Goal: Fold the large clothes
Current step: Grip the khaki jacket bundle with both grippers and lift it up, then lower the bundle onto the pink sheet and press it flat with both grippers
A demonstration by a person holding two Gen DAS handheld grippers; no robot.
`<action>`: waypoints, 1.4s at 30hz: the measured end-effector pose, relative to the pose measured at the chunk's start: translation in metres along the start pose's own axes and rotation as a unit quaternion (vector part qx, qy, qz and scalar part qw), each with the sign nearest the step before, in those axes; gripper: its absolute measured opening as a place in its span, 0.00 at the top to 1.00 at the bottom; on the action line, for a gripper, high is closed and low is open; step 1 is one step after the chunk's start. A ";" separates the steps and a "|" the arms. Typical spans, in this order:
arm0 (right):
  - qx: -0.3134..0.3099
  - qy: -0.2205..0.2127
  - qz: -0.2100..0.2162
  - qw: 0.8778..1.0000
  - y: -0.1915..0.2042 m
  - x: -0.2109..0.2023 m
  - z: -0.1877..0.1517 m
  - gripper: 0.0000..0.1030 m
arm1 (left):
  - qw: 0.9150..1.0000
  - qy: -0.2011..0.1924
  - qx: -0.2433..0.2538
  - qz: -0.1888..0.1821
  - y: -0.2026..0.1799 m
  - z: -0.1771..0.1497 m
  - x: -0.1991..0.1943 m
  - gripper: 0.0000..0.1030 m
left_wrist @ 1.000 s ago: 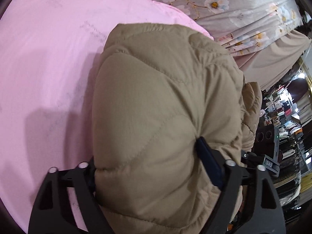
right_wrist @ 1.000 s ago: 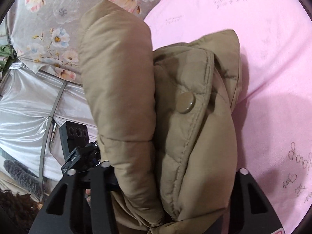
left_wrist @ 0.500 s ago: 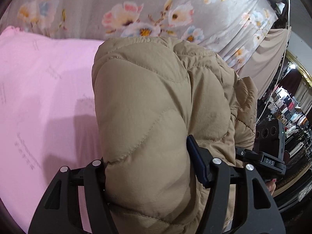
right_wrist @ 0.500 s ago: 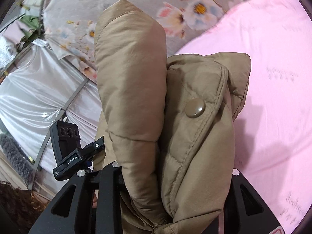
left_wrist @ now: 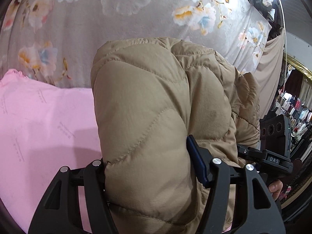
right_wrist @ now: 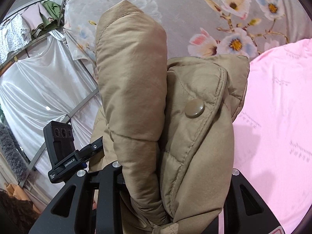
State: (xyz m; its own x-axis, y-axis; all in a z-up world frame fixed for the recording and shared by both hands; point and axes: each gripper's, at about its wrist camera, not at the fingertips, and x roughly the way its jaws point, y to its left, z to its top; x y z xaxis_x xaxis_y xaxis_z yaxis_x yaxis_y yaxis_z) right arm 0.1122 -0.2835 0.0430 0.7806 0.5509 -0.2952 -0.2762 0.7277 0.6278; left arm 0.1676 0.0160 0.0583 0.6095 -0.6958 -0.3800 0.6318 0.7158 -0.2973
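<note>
A tan quilted puffer jacket [left_wrist: 156,120] fills the left wrist view, bunched thick between the jaws of my left gripper [left_wrist: 148,167], which is shut on it. In the right wrist view the same jacket [right_wrist: 136,97] stands up in two folded lobes, one with a round snap button [right_wrist: 194,108]. My right gripper [right_wrist: 171,177] is shut on that bundle. Both grippers hold the jacket lifted above the pink sheet [left_wrist: 39,126]. The other gripper's camera block shows at each view's edge [left_wrist: 276,136].
A grey floral cloth [left_wrist: 117,19] hangs behind the pink sheet [right_wrist: 282,117]. White satin drapes and metal bars [right_wrist: 39,89] stand at the left of the right wrist view. Shop clothing racks [left_wrist: 296,113] show at the far right.
Both grippers have lifted and tilted up with the jacket. The floral cloth now fills the upper views and less pink sheet shows. The grips are unchanged.
</note>
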 end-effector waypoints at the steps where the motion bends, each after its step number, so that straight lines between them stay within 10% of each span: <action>1: -0.001 0.000 0.001 1.000 0.000 0.007 0.005 0.67 | 1.000 -0.003 0.001 0.003 0.003 0.005 0.002 0.41; 16: 0.010 0.020 -0.009 1.000 -0.035 0.117 0.050 0.67 | 0.999 -0.009 0.006 0.042 0.082 0.041 0.069 0.42; 32: 0.067 0.078 -0.059 0.993 -0.121 0.239 0.016 0.63 | 0.995 0.057 -0.041 0.070 0.191 -0.003 0.171 0.41; 42: 0.136 0.053 -0.061 0.987 -0.146 0.222 0.002 0.36 | 0.985 0.053 -0.090 0.136 0.230 -0.016 0.168 0.13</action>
State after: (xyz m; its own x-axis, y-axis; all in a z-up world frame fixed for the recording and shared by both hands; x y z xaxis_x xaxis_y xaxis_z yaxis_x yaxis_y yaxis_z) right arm 0.3265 -0.2683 -0.1128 0.7320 0.5165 -0.4443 -0.0128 0.6625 0.7490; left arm 0.4078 0.0652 -0.0879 0.6857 -0.4729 -0.5533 0.3502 0.8808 -0.3188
